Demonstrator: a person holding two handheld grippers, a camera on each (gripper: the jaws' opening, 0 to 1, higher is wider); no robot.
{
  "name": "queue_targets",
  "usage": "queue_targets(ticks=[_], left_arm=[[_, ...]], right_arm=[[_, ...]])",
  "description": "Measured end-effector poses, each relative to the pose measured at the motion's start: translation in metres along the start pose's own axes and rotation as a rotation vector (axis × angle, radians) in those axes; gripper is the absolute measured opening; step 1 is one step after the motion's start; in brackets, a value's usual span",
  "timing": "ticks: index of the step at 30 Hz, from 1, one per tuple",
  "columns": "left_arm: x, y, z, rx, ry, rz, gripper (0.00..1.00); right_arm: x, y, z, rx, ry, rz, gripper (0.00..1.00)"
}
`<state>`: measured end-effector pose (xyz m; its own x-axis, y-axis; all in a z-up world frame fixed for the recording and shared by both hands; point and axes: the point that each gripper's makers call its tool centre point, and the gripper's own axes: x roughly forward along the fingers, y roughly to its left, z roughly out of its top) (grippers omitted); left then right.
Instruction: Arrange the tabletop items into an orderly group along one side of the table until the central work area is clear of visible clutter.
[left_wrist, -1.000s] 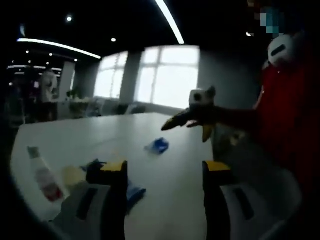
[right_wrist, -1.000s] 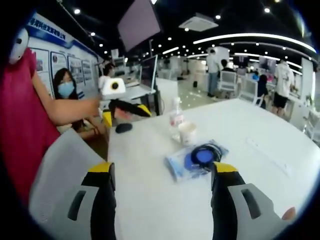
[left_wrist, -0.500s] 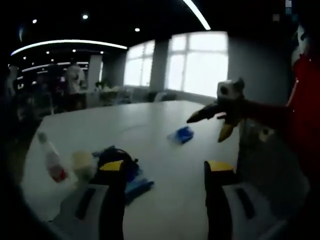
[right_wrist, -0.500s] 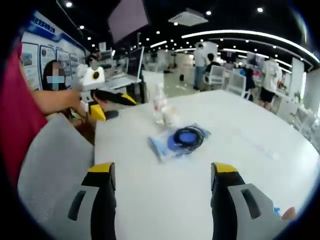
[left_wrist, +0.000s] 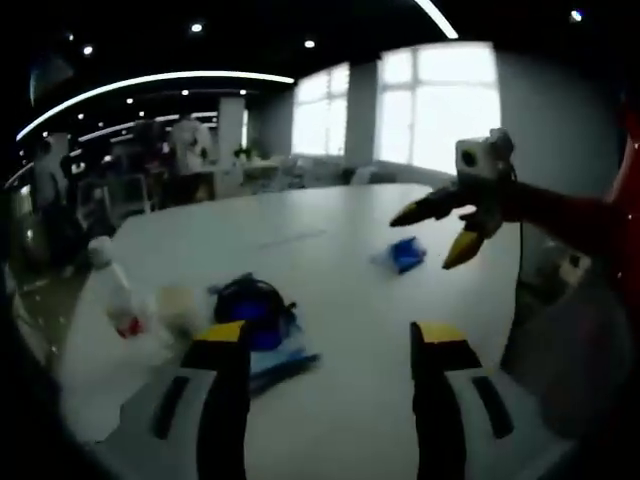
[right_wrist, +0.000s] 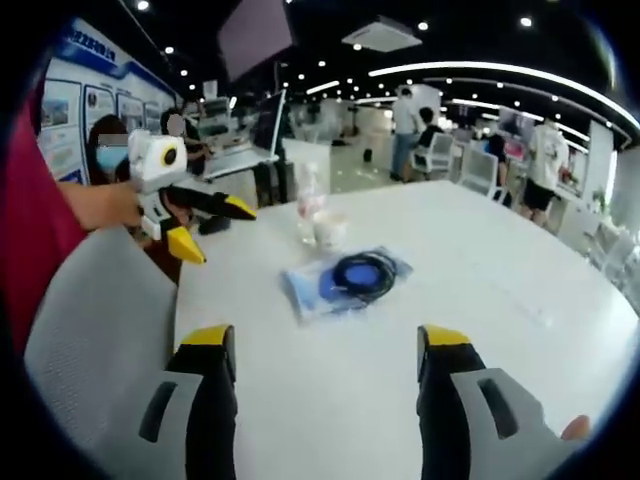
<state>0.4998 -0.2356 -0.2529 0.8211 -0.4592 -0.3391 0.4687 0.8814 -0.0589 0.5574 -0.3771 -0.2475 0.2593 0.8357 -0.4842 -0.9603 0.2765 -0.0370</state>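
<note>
On the white table (right_wrist: 520, 300) lie a blue pouch with a coiled black cable (right_wrist: 345, 280) and, behind it, a pale cup (right_wrist: 328, 228) and a clear bottle with a red label (right_wrist: 308, 205). The left gripper view holds the same pouch (left_wrist: 255, 305), cup (left_wrist: 178, 305) and bottle (left_wrist: 115, 295), plus a small blue item (left_wrist: 405, 253) farther out. My left gripper (left_wrist: 332, 340) hangs open over the table's near part. My right gripper (right_wrist: 325, 345) is open too, short of the pouch. Each gripper also shows in the other's view, right gripper (left_wrist: 425, 240), left gripper (right_wrist: 222, 235), both held above the table edge.
A grey chair back (right_wrist: 90, 320) stands at the table's left edge, beside a person's red sleeve (right_wrist: 30, 230). Desks, monitors and several people fill the room beyond. Bright windows (left_wrist: 440, 100) lie past the table's far end.
Both cameras have swung, so the table items have slid across the views. The items themselves lie where they were. Both grippers stay open.
</note>
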Motion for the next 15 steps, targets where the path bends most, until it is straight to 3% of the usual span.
queue_targets(ticks=[7, 12, 15], left_arm=[[0.008, -0.004, -0.012, -0.022, 0.041, 0.101, 0.60], [0.011, 0.005, -0.015, -0.096, 0.038, 0.196, 0.59], [0.016, 0.007, -0.018, -0.098, 0.053, 0.222, 0.60]], right_arm=[[0.012, -0.016, 0.015, -0.074, -0.002, 0.044, 0.72], [0.031, -0.031, 0.028, -0.107, -0.004, 0.076, 0.72], [0.045, -0.040, 0.036, -0.126, -0.008, 0.098, 0.72]])
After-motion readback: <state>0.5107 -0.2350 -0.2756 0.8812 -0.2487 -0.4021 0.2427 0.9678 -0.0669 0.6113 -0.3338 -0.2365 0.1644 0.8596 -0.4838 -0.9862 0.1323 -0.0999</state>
